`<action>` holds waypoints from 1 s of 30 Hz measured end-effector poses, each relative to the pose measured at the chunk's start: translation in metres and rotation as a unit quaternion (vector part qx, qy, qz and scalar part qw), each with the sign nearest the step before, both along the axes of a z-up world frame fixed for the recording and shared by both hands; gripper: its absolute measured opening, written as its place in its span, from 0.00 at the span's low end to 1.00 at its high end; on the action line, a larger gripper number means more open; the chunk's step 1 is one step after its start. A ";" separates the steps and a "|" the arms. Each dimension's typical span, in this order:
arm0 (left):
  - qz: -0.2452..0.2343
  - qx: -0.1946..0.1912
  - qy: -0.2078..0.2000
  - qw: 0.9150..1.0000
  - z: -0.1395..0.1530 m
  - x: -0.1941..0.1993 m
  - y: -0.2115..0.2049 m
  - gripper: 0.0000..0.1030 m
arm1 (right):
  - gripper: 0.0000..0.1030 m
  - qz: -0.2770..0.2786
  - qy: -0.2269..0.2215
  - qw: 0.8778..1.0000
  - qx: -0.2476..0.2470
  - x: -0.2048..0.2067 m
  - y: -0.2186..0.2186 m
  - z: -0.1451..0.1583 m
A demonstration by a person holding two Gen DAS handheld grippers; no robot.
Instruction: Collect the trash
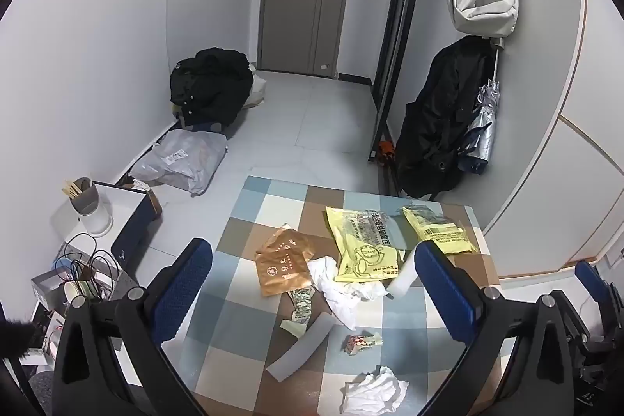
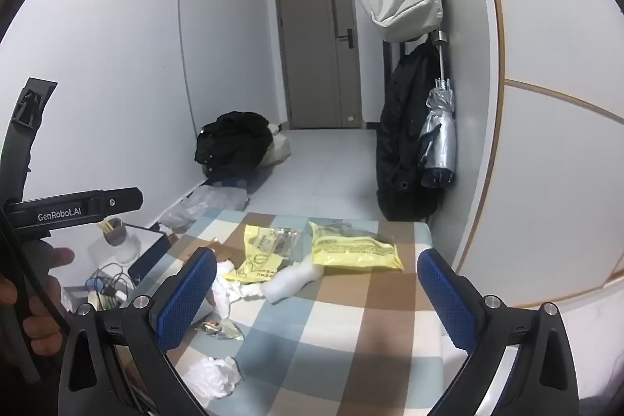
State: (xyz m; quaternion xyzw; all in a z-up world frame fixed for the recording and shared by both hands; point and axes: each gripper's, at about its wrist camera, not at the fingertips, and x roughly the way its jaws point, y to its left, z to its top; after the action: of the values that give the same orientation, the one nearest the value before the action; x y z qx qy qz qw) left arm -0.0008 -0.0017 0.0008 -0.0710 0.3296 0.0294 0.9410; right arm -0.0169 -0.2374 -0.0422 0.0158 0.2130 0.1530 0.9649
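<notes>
Left claw (image 1: pixel 312 291) wide open, empty, nearer; crumpled white tissue wad (image 1: pixel 337 279) dead ahead, 12 o'clock; right claw (image 2: pixel 318 299) likewise open, empty.

Left tool (image 1: pixel 312 283) wide apart above checkered table (image 1: pixel 273 217), brown bag (image 1: pixel 282 266), yellow bags (image 1: pixel 366 244), crumpled tissues (image 1: pixel 374 390)

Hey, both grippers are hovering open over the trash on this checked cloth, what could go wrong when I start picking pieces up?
1. The crumpled white tissue overlaps the orange-brown paper bag and the large yellow plastic bag, so one pinch may drag neighbours along.
2. The flat grey strip lies flush on the checked tablecloth; the fingers may pinch cloth instead.
3. The other crumpled white tissue sits near the front edge and could be knocked off.
</notes>
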 end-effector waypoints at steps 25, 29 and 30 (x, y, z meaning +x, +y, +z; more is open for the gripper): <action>-0.010 -0.002 0.002 1.000 0.001 0.001 -0.001 0.99 | 1.00 -0.007 -0.002 1.000 -0.002 0.001 -0.001 0.002; -0.008 -0.004 0.003 1.000 -0.001 0.000 -0.001 0.99 | 1.00 -0.007 -0.002 1.000 -0.001 0.002 -0.002 0.003; -0.008 -0.005 0.004 1.000 -0.001 0.000 -0.001 0.99 | 1.00 -0.008 -0.002 1.000 0.000 0.002 -0.002 0.002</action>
State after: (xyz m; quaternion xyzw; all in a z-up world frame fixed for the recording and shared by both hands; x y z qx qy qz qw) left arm -0.0005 -0.0027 -0.0007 -0.0727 0.3337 0.0206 0.9397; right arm -0.0152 -0.2395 -0.0398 0.0169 0.2112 0.1453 0.9664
